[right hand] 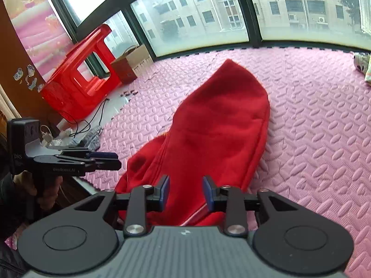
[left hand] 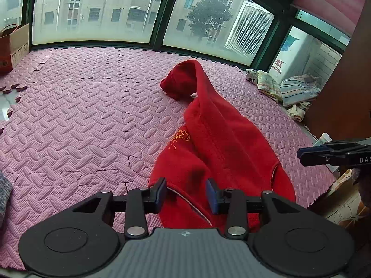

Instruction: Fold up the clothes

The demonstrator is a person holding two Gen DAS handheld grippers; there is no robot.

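Nearest the lens, the left gripper (left hand: pixel 186 195) is standing with its blue-padded jaws parted, straddling the near edge of a red garment (left hand: pixel 208 143) without pinching it; the cloth is passing between and under the pads. The right gripper (right hand: pixel 186 193) is doing the same from its side, jaws apart over the same red fleece, nothing clamped.

Outward from the tools, the garment is lying on the pink foam mat (left hand: pixel 81 115), stretching toward twelve o'clock in a long bunched ridge, with a rumpled end doubling over at about one o'clock in the left view. It is showing a seam and some gold embroidery, and it is neither spread flat nor squared into a neat fold.

Farther off, at two o'clock, a small heap of striped clothes (left hand: pixel 299 89) is sitting loose by the window. Judging by this, folding work is remaining: the red piece needs flattening and creasing.
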